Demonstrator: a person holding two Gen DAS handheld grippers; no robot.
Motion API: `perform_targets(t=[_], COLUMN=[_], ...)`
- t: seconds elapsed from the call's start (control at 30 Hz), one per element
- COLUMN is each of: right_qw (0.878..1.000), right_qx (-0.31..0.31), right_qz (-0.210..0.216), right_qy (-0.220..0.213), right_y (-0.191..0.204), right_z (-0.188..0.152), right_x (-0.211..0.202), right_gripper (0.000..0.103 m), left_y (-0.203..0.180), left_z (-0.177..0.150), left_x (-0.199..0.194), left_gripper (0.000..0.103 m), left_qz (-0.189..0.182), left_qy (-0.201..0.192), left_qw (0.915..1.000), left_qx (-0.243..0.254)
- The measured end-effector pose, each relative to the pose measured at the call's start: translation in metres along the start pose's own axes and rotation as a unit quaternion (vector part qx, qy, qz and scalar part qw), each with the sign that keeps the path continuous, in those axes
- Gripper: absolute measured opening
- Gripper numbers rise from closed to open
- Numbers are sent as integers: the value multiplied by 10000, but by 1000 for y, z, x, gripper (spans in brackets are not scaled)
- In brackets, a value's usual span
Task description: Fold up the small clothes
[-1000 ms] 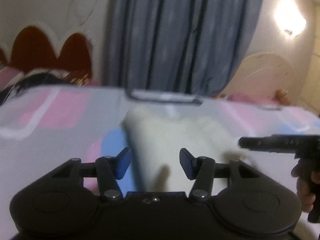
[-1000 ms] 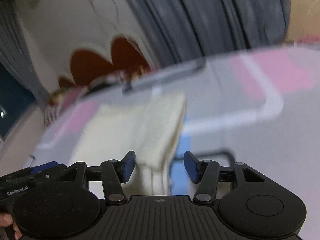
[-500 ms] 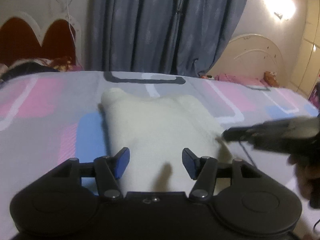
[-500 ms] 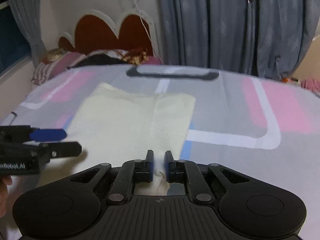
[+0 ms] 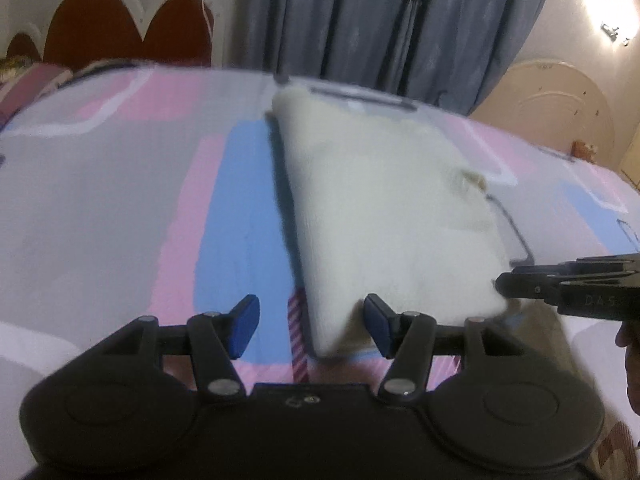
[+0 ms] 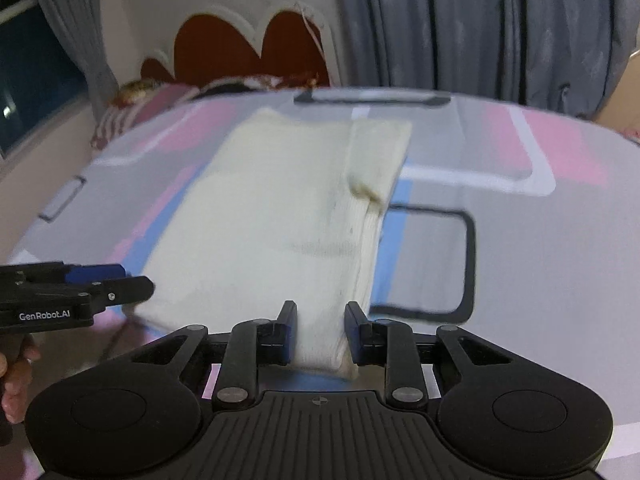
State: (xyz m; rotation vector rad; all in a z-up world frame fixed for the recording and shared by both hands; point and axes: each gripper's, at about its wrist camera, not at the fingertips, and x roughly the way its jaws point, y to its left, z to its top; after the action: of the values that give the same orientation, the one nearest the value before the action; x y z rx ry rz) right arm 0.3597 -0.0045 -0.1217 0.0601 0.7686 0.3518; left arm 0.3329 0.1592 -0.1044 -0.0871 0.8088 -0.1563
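Note:
A cream knitted garment (image 5: 380, 208) lies folded flat on the patterned bed sheet (image 5: 100, 200), its long side running away from me. My left gripper (image 5: 312, 328) is open at the near left corner, which lies between the jaws close to the right pad. In the right wrist view the garment (image 6: 272, 216) shows a folded strip along its right side. My right gripper (image 6: 320, 332) straddles the near right corner; its jaws are opening and the cloth lies between them on the bed. Each gripper shows in the other's view: the left gripper (image 6: 120, 280), the right gripper (image 5: 504, 282).
The sheet (image 6: 540, 260) is grey with pink, blue and white blocks. A red scalloped headboard (image 6: 248, 48) and pillows (image 6: 132, 108) lie beyond the bed, with grey curtains (image 5: 380, 12) behind. A hand (image 6: 12, 384) holds the left gripper's handle.
Both grippers have dropped towards the garment's near edge. The right jaws were open, closed on the near corner half a second ago, and now stand apart again. The left gripper shifted left.

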Motion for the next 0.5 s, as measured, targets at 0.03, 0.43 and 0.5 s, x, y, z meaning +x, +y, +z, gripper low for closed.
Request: perform_targets(t=[0.03,0.43,0.5], right_qw=[9998,9976,9967], right_qx=[-103,-324,-435], right_qz=[-129,-597,-683], right_qy=[58,110,92], right_y=[0,2,5], right_z=[-4,-12,-14], right_x=[2,5,6], right_gripper=[27,27,27], left_y=[1,-7,-9], left_z=[-5,-13,-14], left_x=[-2,-9,-10], left_gripper=[60,63,63], left_qz=[24,227,254], left_qy=[-1,40,66], left_qw=[10000,9996,9995], left_qx=[-24,154,181])
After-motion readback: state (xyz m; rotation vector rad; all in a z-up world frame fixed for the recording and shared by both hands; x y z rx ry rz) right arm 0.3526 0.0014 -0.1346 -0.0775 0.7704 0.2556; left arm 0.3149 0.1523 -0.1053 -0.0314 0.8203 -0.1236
